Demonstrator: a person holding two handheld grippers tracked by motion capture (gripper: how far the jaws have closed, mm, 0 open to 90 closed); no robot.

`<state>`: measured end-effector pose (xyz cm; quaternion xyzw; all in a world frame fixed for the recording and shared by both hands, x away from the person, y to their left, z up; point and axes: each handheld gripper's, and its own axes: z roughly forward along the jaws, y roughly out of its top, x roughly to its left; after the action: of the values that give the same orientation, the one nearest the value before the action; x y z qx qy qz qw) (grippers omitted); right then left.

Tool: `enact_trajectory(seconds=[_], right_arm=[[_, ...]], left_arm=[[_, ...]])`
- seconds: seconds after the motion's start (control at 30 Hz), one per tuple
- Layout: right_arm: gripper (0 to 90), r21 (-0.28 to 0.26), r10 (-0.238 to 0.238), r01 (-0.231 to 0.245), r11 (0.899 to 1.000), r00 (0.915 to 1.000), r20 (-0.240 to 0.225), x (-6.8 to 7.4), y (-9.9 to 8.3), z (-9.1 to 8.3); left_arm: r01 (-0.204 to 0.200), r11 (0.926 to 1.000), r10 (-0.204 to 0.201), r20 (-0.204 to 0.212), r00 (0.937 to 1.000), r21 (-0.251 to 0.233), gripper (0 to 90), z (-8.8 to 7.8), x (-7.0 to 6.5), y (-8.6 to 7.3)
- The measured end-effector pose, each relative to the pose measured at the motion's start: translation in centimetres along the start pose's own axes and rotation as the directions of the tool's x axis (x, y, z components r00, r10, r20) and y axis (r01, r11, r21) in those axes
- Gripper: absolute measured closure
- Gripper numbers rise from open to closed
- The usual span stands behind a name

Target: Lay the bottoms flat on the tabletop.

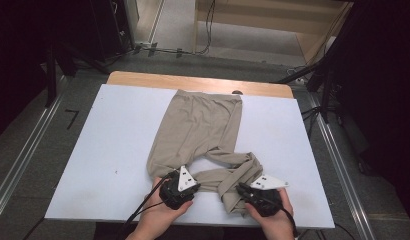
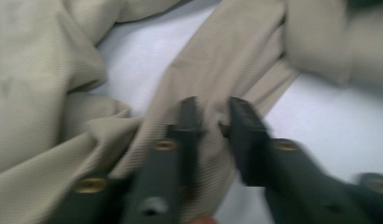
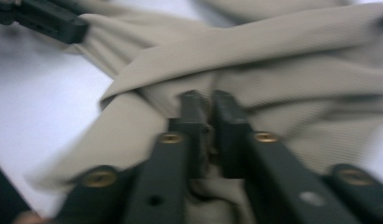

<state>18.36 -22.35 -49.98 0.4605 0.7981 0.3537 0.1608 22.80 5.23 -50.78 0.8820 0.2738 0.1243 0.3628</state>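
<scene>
A pair of beige trousers (image 1: 198,127) lies flat on the white table (image 1: 113,145), waistband at the far edge. One leg is folded back and bunched near the front edge. My left gripper (image 1: 193,187) pinches a fold of that leg (image 2: 227,60) between its black jaws (image 2: 212,121). My right gripper (image 1: 241,194) is closed on the crumpled leg end (image 3: 283,60), with cloth gathered between its jaws (image 3: 209,109). The left gripper's jaw tip (image 3: 49,21) sits at the top left of the right gripper view, touching the same leg.
The white sheet leaves a strip of wooden tabletop (image 1: 143,79) bare at the far edge. Metal rails (image 1: 23,160) run along both sides of the table. Cables trail from both grippers over the front edge.
</scene>
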Motion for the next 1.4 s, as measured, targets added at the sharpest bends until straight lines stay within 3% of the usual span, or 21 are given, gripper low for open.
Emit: enact_trajectory(seconds=[0.07, 0.13, 0.2, 0.27, 0.4, 0.53, 0.6, 0.67, 0.8, 0.87, 0.97, 1.03, 1.1, 1.13, 1.2, 1.23, 1.27, 1.3, 1.33, 1.4], right_arm=[[87.5, -0.021, 0.012, -0.011, 1.000, 0.9996, 0.027, -1.1, 0.1, -0.7], [87.8, -0.049, 0.037, -0.034, 0.998, 0.9980, 0.051, -2.3, 0.2, -1.5], [87.8, -0.078, 0.068, -0.062, 0.995, 0.9941, 0.084, -3.6, 0.3, -2.4], [88.0, -0.108, 0.104, -0.091, 0.990, 0.9875, 0.119, -5.0, 0.2, -3.1], [88.2, -0.126, 0.158, -0.135, 0.983, 0.9680, 0.195, -7.2, -0.3, -3.5], [86.5, -0.130, 0.201, -0.173, 0.976, 0.9498, 0.240, -8.5, -0.9, -3.4], [72.7, -0.152, 0.218, -0.187, 0.971, 0.9498, 0.224, -8.6, -0.9, -3.8], [65.0, -0.174, 0.216, -0.182, 0.968, 0.9563, 0.197, -8.2, -0.7, -4.3], [55.7, -0.211, 0.130, -0.101, 0.972, 0.9828, 0.130, -5.7, 0.7, -4.9], [49.2, -0.190, 0.079, -0.068, 0.979, 0.9957, 0.049, -3.8, 1.6, -4.3], [38.0, -0.143, 0.022, -0.025, 0.989, 0.9994, -0.028, -1.0, 2.6, -2.1], [25.0, -0.082, 0.013, -0.014, 0.997, 0.9999, -0.011, -0.1, 3.0, -0.1], [22.9, -0.014, 0.039, -0.038, 0.999, 0.9988, 0.029, 0.0, 3.1, 2.0], [23.7, 0.020, 0.067, -0.067, 0.998, 0.9972, 0.034, -0.2, 3.0, 2.8], [37.3, 0.079, 0.074, -0.076, 0.994, 0.9968, 0.031, -0.2, 2.7, 4.1], [42.0, 0.074, 0.049, -0.051, 0.996, 0.9982, 0.035, 0.1, 2.6, 4.3], [55.8, 0.071, 0.007, -0.011, 0.997, 0.9989, 0.046, 0.4, 2.5, 4.3], [65.6, 0.071, -0.011, 0.010, 0.997, 0.9999, 0.012, 0.7, 2.6, 4.2], [71.5, 0.066, -0.020, 0.021, 0.998, 0.9998, -0.005, 1.1, 2.7, 4.0], [76.5, 0.043, -0.054, 0.054, 0.998, 0.9984, -0.016, 2.1, 2.8, 3.4]], left_arm=[[0.015, 0.9999, -0.015, 0.040, 0.9991, -0.004, 86.4, -0.4, 0.3, -0.2], [0.013, 0.9997, -0.012, 0.053, 0.9985, -0.019, 86.6, -1.2, 0.7, -0.5], [0.008, 0.9994, -0.006, 0.071, 0.9975, -0.035, 86.6, -2.3, 1.2, -0.9], [0.032, 0.9980, -0.027, 0.087, 0.9958, -0.054, 86.6, -3.6, 2.1, -1.5], [0.088, 0.9927, -0.081, 0.076, 0.9938, -0.082, 86.4, -6.1, 4.5, -3.5], [0.133, 0.9887, -0.133, 0.015, 0.9910, -0.068, 86.1, -7.9, 7.1, -5.5], [0.176, 0.9803, -0.177, 0.001, 0.9842, -0.089, 85.1, -8.6, 8.0, -6.0], [0.192, 0.9747, -0.193, 0.004, 0.9811, -0.114, 79.2, -9.1, 8.2, -5.8], [0.142, 0.9779, -0.136, 0.049, 0.9894, -0.153, 61.7, -8.6, 6.1, -4.1], [0.109, 0.9829, -0.098, 0.075, 0.9923, -0.149, 56.6, -7.7, 4.8, -3.3], [0.081, 0.9898, -0.071, 0.086, 0.9938, -0.117, 48.2, -5.7, 3.3, -2.5], [0.063, 0.9947, -0.057, 0.079, 0.9952, -0.081, 45.7, -4.1, 2.8, -2.4], [0.059, 0.9973, -0.056, 0.066, 0.9963, -0.043, 45.4, -2.8, 2.5, -2.6], [0.041, 0.9990, -0.040, 0.046, 0.9981, -0.017, 46.4, -2.3, 2.4, -2.7], [0.038, 0.9989, -0.038, -0.001, 0.9993, -0.026, 56.0, -2.2, 2.2, -2.7], [0.042, 0.9988, -0.042, -0.004, 0.9991, -0.026, 62.6, -2.3, 2.3, -2.7], [0.042, 0.9989, -0.042, 0.003, 0.9991, -0.022, 71.9, -2.4, 2.4, -2.8], [0.053, 0.9983, -0.053, 0.007, 0.9986, -0.022, 80.2, -2.5, 2.6, -2.8], [0.061, 0.9978, -0.060, 0.016, 0.9981, -0.027, 86.3, -2.6, 2.7, -2.9], [0.069, 0.9963, -0.067, 0.033, 0.9972, -0.051, 89.0, -3.2, 2.8, -2.9]])
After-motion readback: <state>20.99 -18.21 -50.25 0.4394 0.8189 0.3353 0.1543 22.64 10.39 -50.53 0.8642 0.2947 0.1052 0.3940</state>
